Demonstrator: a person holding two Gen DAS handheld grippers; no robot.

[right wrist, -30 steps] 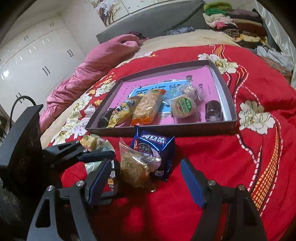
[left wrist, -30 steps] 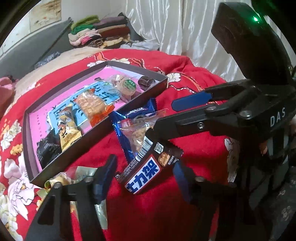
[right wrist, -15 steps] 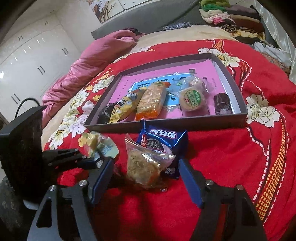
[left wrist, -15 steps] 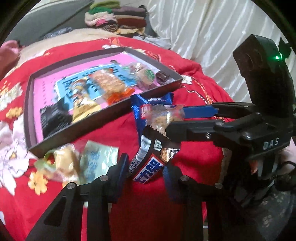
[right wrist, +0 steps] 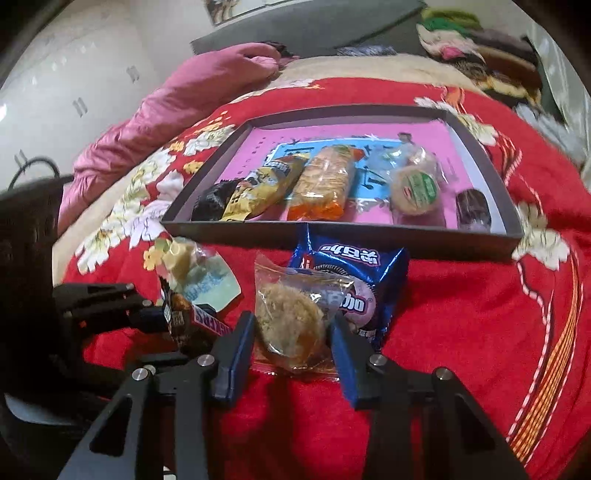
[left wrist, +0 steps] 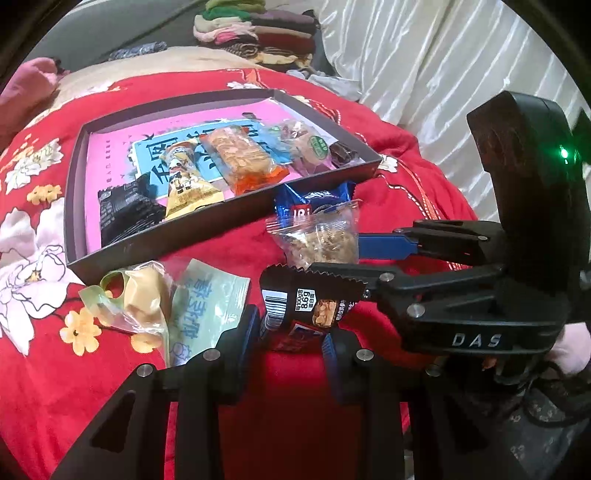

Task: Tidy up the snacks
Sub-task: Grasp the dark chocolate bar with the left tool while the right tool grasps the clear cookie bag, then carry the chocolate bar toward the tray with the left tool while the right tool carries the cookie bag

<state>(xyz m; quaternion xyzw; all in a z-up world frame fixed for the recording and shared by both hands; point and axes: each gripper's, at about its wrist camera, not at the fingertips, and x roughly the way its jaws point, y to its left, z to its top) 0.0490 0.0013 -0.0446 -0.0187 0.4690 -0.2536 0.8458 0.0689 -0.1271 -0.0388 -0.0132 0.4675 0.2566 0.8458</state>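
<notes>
On the red floral bedspread, my left gripper (left wrist: 290,332) is shut on a dark brown chocolate bar (left wrist: 306,302), its blue pads pressing both sides. My right gripper (right wrist: 291,347) has its jaws closing on a clear packet with a brownish cake (right wrist: 288,321), and the pads touch the wrapper. A blue cookie packet (right wrist: 369,273) lies just behind it. The dark tray with a pink floor (right wrist: 332,236) stands beyond, holding several wrapped snacks. In the left wrist view the right gripper (left wrist: 336,254) reaches in from the right; in the right wrist view the left gripper (right wrist: 159,306) reaches in from the left.
A pale green packet (left wrist: 207,299) and a clear-wrapped yellowish pastry (left wrist: 144,295) lie left of the chocolate bar. A pink duvet (right wrist: 166,92) is bunched at the far left. Folded clothes (left wrist: 258,33) are stacked at the back, beside a white curtain (left wrist: 424,55).
My left gripper rolled, and its jaws went from wide apart to shut on the chocolate bar. My right gripper slid forward around the clear cake packet and its jaws narrowed onto it.
</notes>
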